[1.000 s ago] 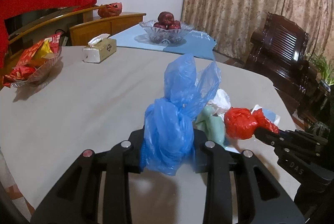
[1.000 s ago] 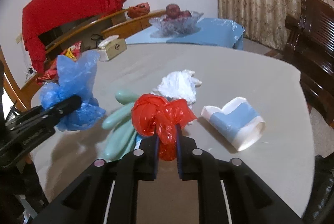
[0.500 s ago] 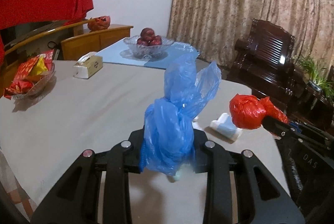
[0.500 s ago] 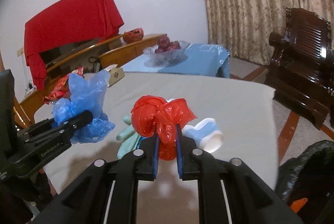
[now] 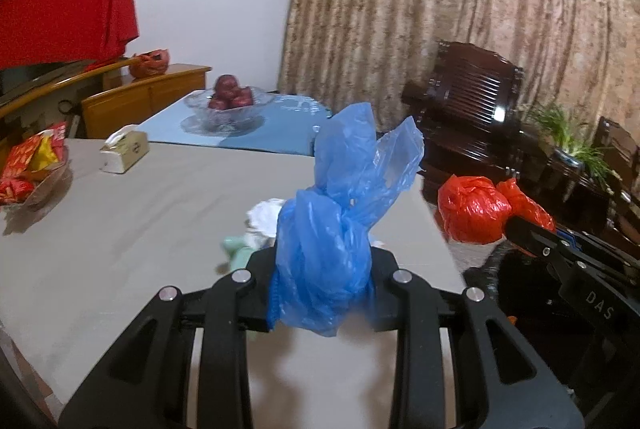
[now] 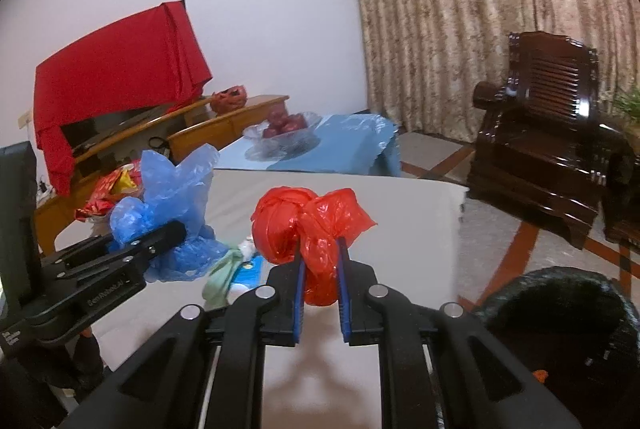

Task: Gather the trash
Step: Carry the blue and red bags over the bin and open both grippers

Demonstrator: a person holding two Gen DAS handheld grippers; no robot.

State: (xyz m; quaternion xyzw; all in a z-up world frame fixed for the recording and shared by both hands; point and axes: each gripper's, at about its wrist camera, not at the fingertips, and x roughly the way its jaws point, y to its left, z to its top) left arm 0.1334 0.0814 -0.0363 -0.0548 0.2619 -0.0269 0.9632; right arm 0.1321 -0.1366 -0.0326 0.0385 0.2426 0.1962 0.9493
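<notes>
Your left gripper (image 5: 322,293) has its black fingers (image 5: 260,285) clamped on a knotted blue plastic bag (image 5: 332,249), whose loose tails stand up above the jaws. Your right gripper (image 6: 320,285) pinches a knotted red plastic bag (image 6: 304,225) tight between its blue-padded fingers (image 6: 301,293). Both tools tilt gently downward, side by side, carrying their bags clear above the grey-clothed table (image 5: 132,221). A pale green crumpled item (image 6: 224,273) and white crumpled paper (image 5: 264,217) lie on the table below. A black bin (image 6: 568,325) sits low to the right of your right gripper.
</notes>
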